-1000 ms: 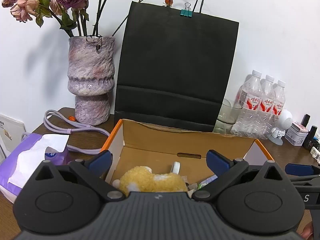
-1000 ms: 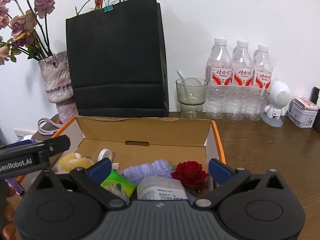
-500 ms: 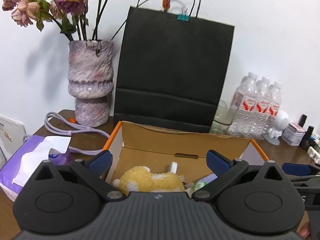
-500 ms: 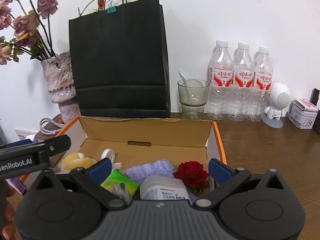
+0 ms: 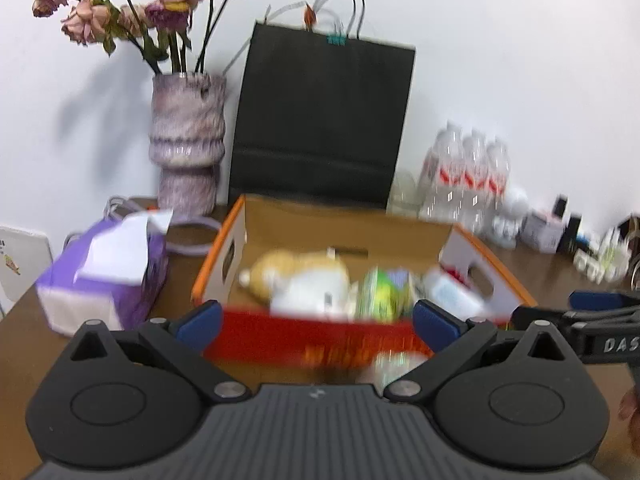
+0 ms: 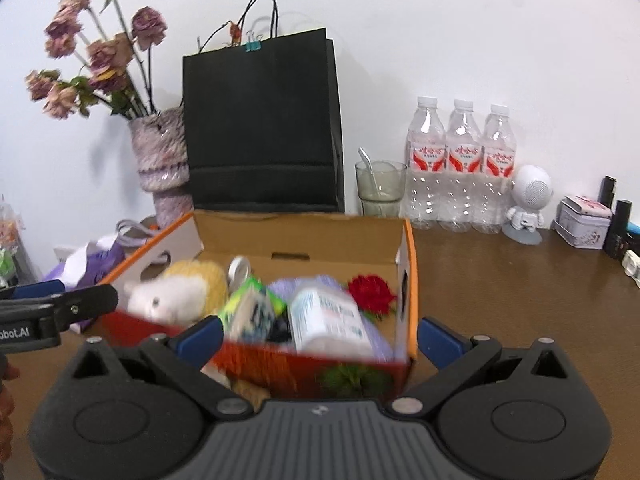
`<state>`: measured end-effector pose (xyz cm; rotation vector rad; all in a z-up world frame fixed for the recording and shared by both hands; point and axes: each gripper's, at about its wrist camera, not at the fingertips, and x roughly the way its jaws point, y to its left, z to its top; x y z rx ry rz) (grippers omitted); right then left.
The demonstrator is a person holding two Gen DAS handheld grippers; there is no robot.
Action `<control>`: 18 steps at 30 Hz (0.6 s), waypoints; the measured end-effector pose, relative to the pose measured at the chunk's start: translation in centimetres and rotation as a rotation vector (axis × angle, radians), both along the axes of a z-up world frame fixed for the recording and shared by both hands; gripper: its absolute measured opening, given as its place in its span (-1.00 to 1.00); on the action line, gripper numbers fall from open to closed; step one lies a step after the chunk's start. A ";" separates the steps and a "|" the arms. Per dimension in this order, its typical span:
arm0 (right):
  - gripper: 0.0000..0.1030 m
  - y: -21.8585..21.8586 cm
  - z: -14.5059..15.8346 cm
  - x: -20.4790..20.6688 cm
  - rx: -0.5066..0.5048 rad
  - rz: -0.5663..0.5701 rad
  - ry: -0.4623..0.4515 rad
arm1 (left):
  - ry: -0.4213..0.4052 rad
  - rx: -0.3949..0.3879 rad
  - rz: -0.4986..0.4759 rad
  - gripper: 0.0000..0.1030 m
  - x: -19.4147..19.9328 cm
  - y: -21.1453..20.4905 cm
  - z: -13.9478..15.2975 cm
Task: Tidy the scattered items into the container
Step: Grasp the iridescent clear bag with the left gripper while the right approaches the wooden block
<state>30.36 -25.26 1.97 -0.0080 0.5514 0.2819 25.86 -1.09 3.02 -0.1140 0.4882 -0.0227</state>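
Note:
An orange-rimmed cardboard box (image 6: 408, 264) with a red front wall stands on the brown table. In it lie a yellow and white plush toy (image 6: 180, 292), a tape roll (image 6: 239, 268), a green packet (image 6: 252, 308), a white bottle (image 6: 328, 320), a purple cloth (image 6: 292, 284) and a red rose (image 6: 370, 294). My right gripper (image 6: 320, 338) is open, in front of and above the box, holding nothing. In the blurred left wrist view my left gripper (image 5: 318, 322) is open too, with the box (image 5: 224, 248) beyond it. Each gripper shows at the edge of the other's view.
Behind the box stand a black paper bag (image 6: 260, 128), a vase of dried roses (image 6: 160, 164), a glass with a spoon (image 6: 378, 188), three water bottles (image 6: 460, 168) and a white robot figure (image 6: 528, 200). A purple tissue pack (image 5: 108, 272) lies left of the box.
Both grippers have drawn back and risen from the box, so its red front wall and more of its contents now show. Both stay open.

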 end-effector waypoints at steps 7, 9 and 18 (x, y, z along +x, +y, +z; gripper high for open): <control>1.00 -0.7 -4.3 -2.3 -0.051 0.015 0.063 | 0.070 0.004 -0.043 1.00 0.3 -2.7 -3.0; 1.00 -0.9 -5.3 -2.2 -0.068 0.011 0.079 | 0.080 0.005 -0.064 1.00 0.7 -3.8 -3.5; 1.00 -2.1 -7.3 -1.1 -0.049 -0.021 0.154 | 0.142 0.077 -0.033 1.00 4.0 -6.4 -5.6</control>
